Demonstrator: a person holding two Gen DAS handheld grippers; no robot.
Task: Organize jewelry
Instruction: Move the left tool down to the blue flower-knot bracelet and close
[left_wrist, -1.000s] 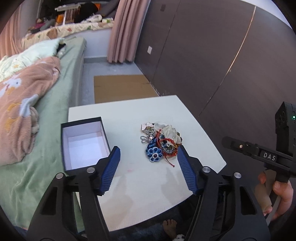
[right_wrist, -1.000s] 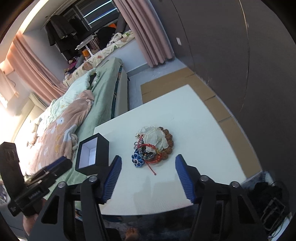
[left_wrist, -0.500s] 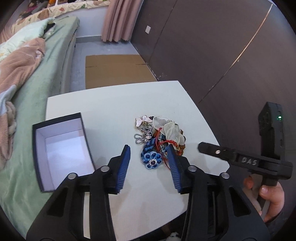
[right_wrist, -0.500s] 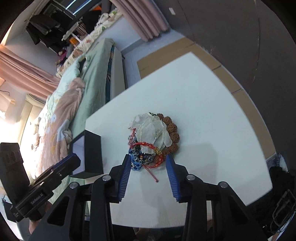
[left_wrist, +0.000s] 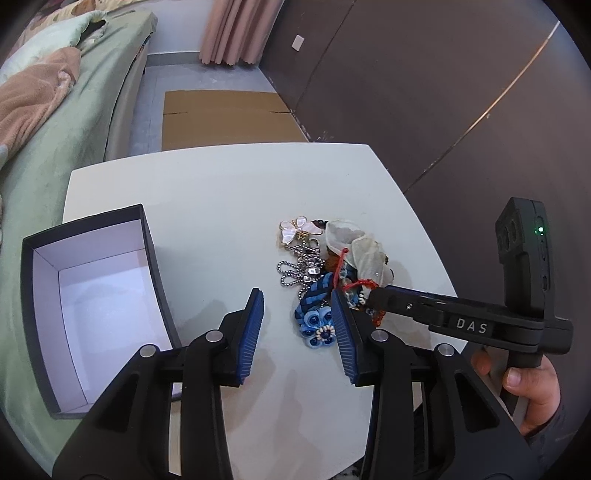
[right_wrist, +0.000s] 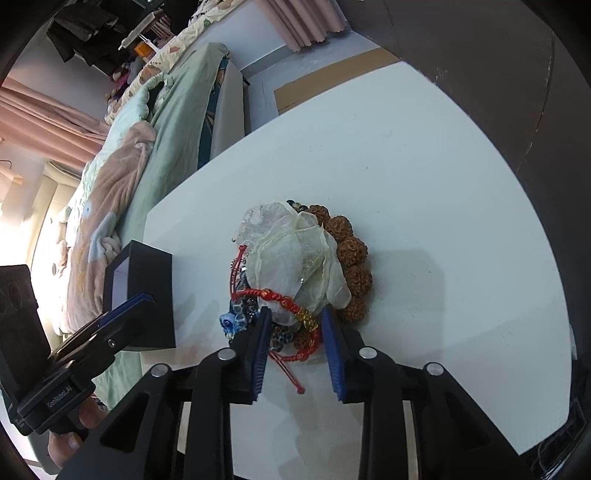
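A jewelry pile lies mid-table: a blue flower piece (left_wrist: 317, 325), a butterfly pendant (left_wrist: 299, 229) on a ball chain, a sheer white pouch (right_wrist: 295, 258), a red cord bracelet (right_wrist: 291, 302) and a brown seed-bead bracelet (right_wrist: 351, 254). My left gripper (left_wrist: 297, 325) is open, its fingers on either side of the blue flower piece. My right gripper (right_wrist: 295, 347) is open, its fingers on either side of the red bracelet's near end. An open black box (left_wrist: 26, 280) with a white inside stands at the left.
The white table (left_wrist: 221, 192) has a bed with green and pink bedding (left_wrist: 55, 110) along its left side. A dark wall panel (left_wrist: 424, 74) runs on the right. Flattened cardboard (left_wrist: 225, 118) lies on the floor beyond the table.
Both grippers have come down toward the jewelry pile and their jaws have narrowed. The right one now reaches the pile's near edge.
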